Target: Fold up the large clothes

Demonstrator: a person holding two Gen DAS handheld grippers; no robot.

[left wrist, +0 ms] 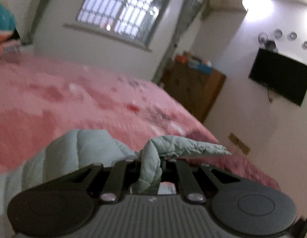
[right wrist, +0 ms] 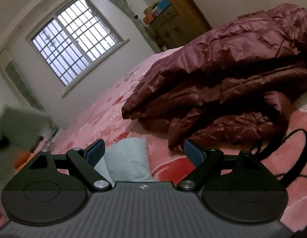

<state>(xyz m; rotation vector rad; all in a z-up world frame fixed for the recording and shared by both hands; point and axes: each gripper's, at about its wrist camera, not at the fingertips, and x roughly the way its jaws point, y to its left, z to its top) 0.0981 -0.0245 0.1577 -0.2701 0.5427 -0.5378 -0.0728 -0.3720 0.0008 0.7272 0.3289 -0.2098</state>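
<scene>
Left gripper (left wrist: 151, 166) clamped tight on a bunched fold of the pale green quilted garment (left wrist: 78, 150), with a crumpled corner poking out to the right past the closed jaws and the rest of the cloth trailing away to the near left. Held up off the pink bedspread (left wrist: 74, 99), judging by the way the fabric hangs and the blur across that view; probably gripped by an edge so the piece can be carried across and laid over itself. Right gripper (right wrist: 143, 152) wide open, nothing between the blue pads (right wrist: 96, 152), hovering low over the bed just near another patch of the same pale green cloth (right wrist: 127, 158) lying flat on the bedspread. Likely poised there to pin or pick up a second corner so that the fold stays square. Dark maroon puffer coat (right wrist: 223, 75) heaped far right on the bed, rumpled and clearly not folded, probably waiting its turn. Black cord (right wrist: 296, 138) looped on the cover at the near right edge, apart from the cloth. Barred window (right wrist: 74, 39) on the far wall, wooden cabinet (right wrist: 179, 19) in the far right corner, dark wall screen (left wrist: 280, 77) on the right wall. Fold itself judged to be at an early stage, the garment not yet spread flat.
</scene>
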